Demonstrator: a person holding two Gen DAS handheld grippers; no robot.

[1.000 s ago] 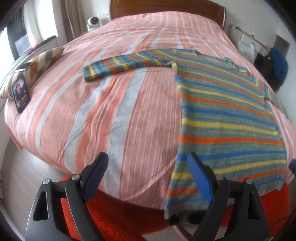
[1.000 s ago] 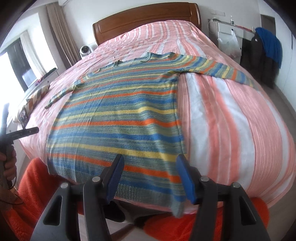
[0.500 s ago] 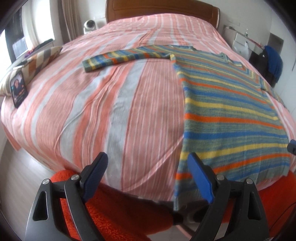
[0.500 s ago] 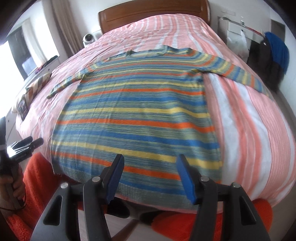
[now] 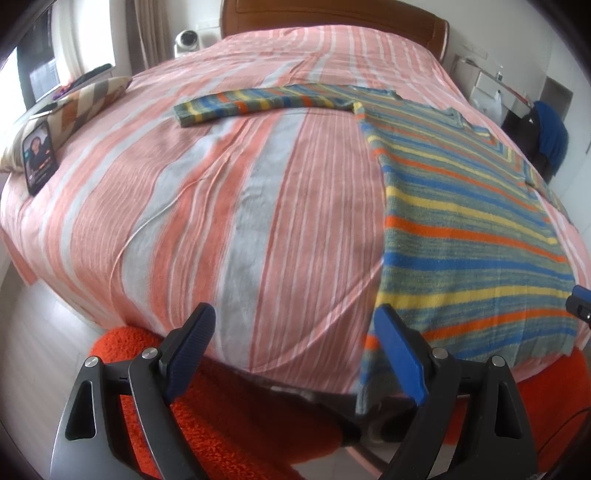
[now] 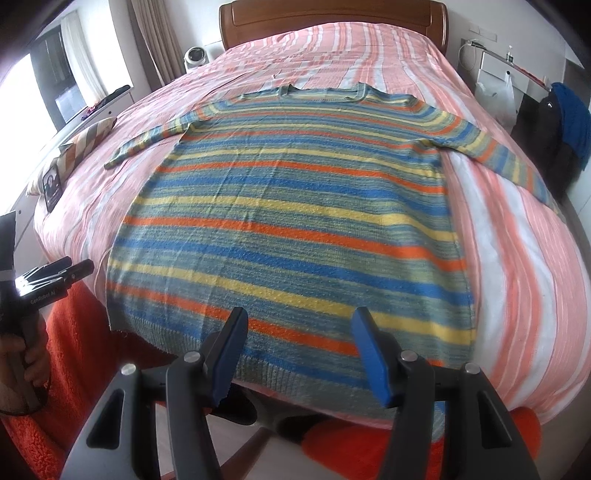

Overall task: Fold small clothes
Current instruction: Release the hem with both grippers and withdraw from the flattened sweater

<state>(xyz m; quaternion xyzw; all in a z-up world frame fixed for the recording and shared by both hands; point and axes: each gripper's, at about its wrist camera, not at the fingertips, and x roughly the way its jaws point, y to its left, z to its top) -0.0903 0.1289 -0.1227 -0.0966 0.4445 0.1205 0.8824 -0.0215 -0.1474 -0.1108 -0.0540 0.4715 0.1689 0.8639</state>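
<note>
A striped sweater (image 6: pixel 295 221) in blue, yellow, orange and green lies flat on the pink striped bed (image 6: pixel 517 258), both sleeves spread out, hem at the near edge. It also shows in the left wrist view (image 5: pixel 461 221), at the right, with its left sleeve (image 5: pixel 258 103) stretched across the bed. My right gripper (image 6: pixel 299 339) is open and empty, just above the middle of the hem. My left gripper (image 5: pixel 295 339) is open and empty at the bed's near edge, its right finger (image 5: pixel 399 350) by the sweater's lower left corner.
A phone (image 5: pixel 38 158) leans on a striped pillow (image 5: pixel 85 103) at the bed's left side. A wooden headboard (image 6: pixel 332 22) stands at the far end. An orange fuzzy rug or seat (image 5: pixel 221 406) lies below the bed's near edge. A chair with dark clothes (image 6: pixel 554 129) stands at the right.
My right gripper has swung left, from the sweater's right edge to the middle of the hem. My left gripper has shifted slightly. Both stay open.
</note>
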